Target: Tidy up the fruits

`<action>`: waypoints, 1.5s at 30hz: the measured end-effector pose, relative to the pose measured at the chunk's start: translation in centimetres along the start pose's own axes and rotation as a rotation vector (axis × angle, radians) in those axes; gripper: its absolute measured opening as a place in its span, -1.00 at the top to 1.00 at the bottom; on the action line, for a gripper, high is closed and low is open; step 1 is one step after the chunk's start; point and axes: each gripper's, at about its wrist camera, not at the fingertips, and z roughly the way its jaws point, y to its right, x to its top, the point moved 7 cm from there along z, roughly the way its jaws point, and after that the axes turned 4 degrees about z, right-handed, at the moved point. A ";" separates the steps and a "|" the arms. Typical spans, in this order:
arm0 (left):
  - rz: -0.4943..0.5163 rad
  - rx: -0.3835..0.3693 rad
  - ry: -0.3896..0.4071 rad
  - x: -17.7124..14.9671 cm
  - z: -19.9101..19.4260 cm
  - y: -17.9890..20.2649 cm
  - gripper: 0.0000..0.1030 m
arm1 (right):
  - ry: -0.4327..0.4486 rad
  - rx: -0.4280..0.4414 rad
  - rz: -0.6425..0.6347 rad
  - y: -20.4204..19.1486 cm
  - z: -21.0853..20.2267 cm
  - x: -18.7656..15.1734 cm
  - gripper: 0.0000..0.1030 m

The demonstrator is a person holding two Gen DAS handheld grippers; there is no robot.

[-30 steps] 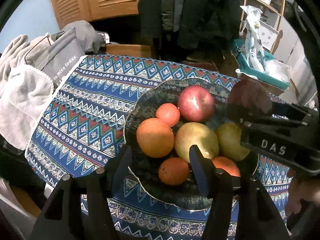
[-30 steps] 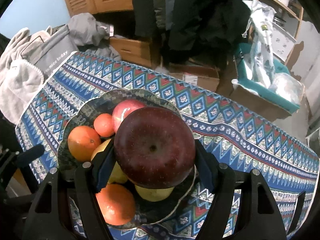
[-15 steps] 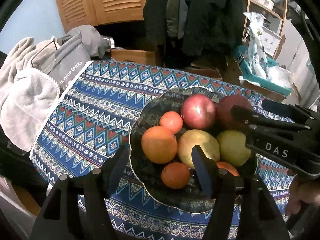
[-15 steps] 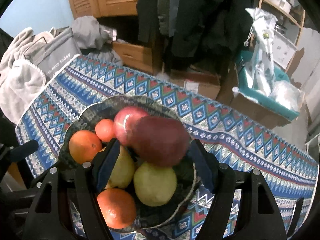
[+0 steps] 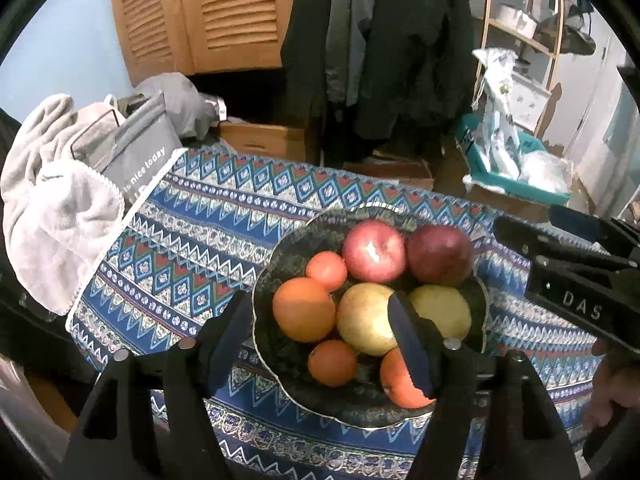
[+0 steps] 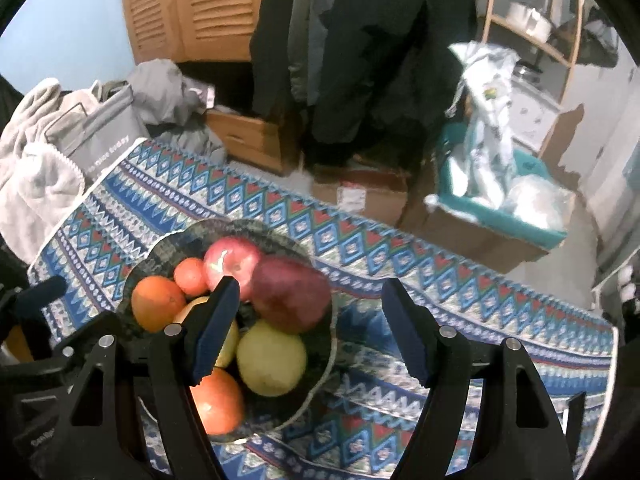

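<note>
Left wrist view: left gripper [image 5: 320, 332] jaws spread, empty, above bowl [image 5: 276, 280] w/ dark red apple [image 5: 439, 255] at its far right beside pink apple [image 5: 373, 251]. Right wrist view: right gripper [image 6: 308, 320] jaws wide apart, empty; dark red apple [image 6: 291, 294] sits in bowl [image 6: 160, 252] on patterned cloth [image 6: 400, 276].

Our left gripper [image 5: 320, 328] and right gripper [image 6: 310, 324] share one build: black angular frames, round silver screws, and fingers [image 6: 404, 336] faced with dark blue pads. White letters "DAS" mark the right one's side; bare skin of our right hand [image 5: 612, 396] shows beneath.
</note>
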 end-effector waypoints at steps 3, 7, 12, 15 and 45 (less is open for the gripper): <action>0.001 -0.004 0.029 0.7 -1.2 0.3 -0.44 | 0.028 -0.020 -0.003 0.6 -1.4 0.3 -0.52; 0.008 -0.009 0.060 1.3 -2.5 0.9 -0.52 | 0.061 -0.039 -0.007 1.3 -3.3 0.6 -0.52; 0.027 -0.022 0.099 2.2 -4.1 1.9 -0.56 | 0.112 -0.059 0.008 2.5 -6.1 0.9 -0.58; 0.040 -0.014 0.121 2.6 -5.0 2.5 -0.58 | 0.146 -0.068 0.025 3.4 -7.9 1.1 -0.62; 0.114 -0.114 0.338 6.0 -13.7 8.8 -0.98 | 0.366 -0.193 0.156 12.9 -20.7 -1.7 -0.69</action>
